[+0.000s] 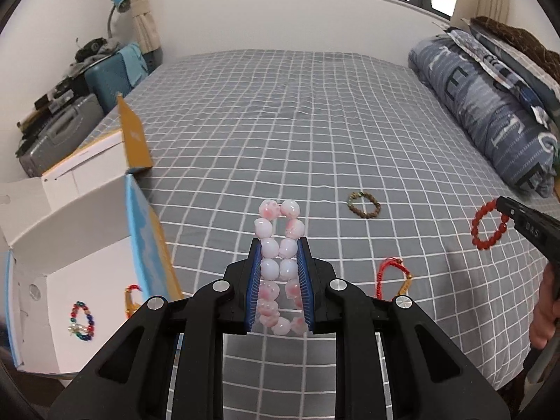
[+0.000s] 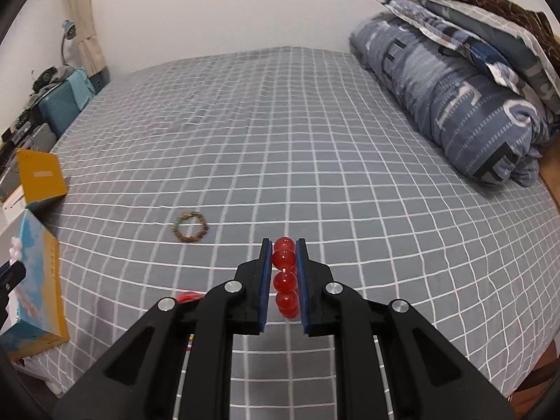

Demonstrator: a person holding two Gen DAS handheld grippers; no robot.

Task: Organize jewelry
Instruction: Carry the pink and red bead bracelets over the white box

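1. With both grippers loaded, I have the left gripper [image 1: 280,248] with its fingers clamped on the pink bead bracelet [image 1: 280,234], squeezed flat so it cannot slip.
2. My right gripper [image 2: 284,245] pinches the red bead bracelet [image 2: 285,280] above the bed [image 2: 315,140].
3. I judge both are bound for the white box [image 1: 87,245], where a multicoloured bracelet [image 1: 82,320] already lies.
4. A brown bracelet [image 1: 364,205] and a red cord bracelet [image 1: 390,276] wait on the bed.

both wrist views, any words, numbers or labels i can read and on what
"045", or close to it: embossed on the side of the right hand-held gripper, left wrist view; faint, so unsure.
Large letter-like shapes printed on the folded blue quilt: broken by folds, no word readable.
Small label on the yellow box flap: too blurred to read.
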